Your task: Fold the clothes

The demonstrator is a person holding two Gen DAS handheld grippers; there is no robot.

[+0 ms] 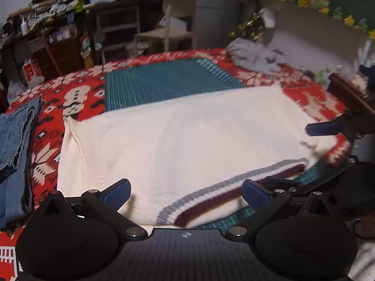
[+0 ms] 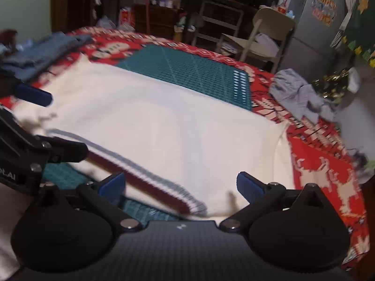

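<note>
A white knit sweater [image 1: 187, 135] lies flat on the table, spread over a teal cutting mat [image 1: 164, 79]. Its grey and maroon striped band [image 1: 225, 192] runs along the near edge. My left gripper [image 1: 186, 194] is open just above that band, with nothing between its fingers. At the right edge of the left wrist view, a blue finger [image 1: 324, 128] of the right gripper hovers over the sweater's corner. In the right wrist view, my right gripper [image 2: 180, 187] is open low over the sweater [image 2: 164, 121], the striped band [image 2: 152, 182] passing between its fingers. The view is blurred.
A red patterned tablecloth [image 1: 58, 98] covers the table. Folded blue jeans [image 1: 14, 135] lie at the left edge and a crumpled grey garment [image 1: 253, 56] sits at the far right. A beige chair [image 1: 173, 18] and cluttered shelves [image 1: 54, 11] stand beyond the table.
</note>
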